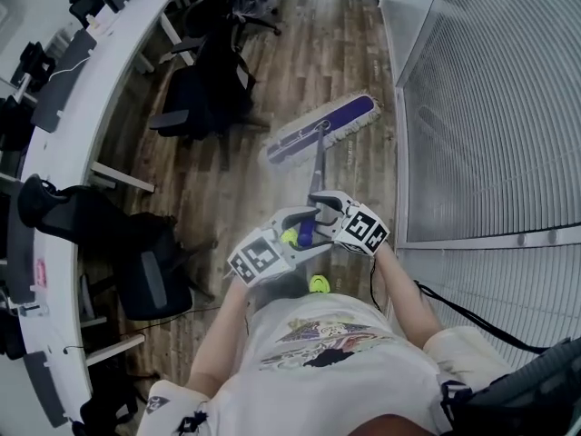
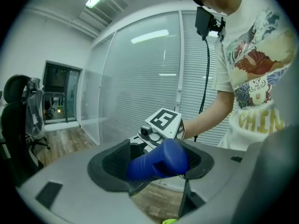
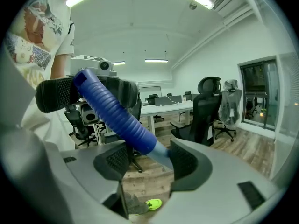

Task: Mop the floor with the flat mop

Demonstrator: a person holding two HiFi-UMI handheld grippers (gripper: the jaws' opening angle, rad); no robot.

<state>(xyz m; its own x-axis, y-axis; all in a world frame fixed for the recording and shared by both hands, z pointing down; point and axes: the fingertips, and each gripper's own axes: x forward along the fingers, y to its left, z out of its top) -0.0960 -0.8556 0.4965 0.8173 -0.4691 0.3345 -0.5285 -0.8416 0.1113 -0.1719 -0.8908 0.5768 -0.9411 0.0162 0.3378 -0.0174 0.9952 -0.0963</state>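
The flat mop (image 1: 320,127) lies on the wooden floor (image 1: 318,34) in front of the person, near the glass wall (image 1: 472,107). The left tongs (image 2: 156,168) squeeze the top of its blue handle (image 2: 159,161). The right tongs (image 3: 147,160) are lower down and open. The handle leans on one pad only. Black office chairs (image 1: 204,89) stand by the long white counter (image 1: 91,107).

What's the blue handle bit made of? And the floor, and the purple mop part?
Handle grip: looks like soft rubber or foam, matte blue with fine ridges around it.
Floor: wood or wood-look planks, with brown streaky grain, visible board joints and a slight sheen. I can't tell which.
Mop pad: seems to be cloth, purple in the middle with a pale fuzzy fringe.
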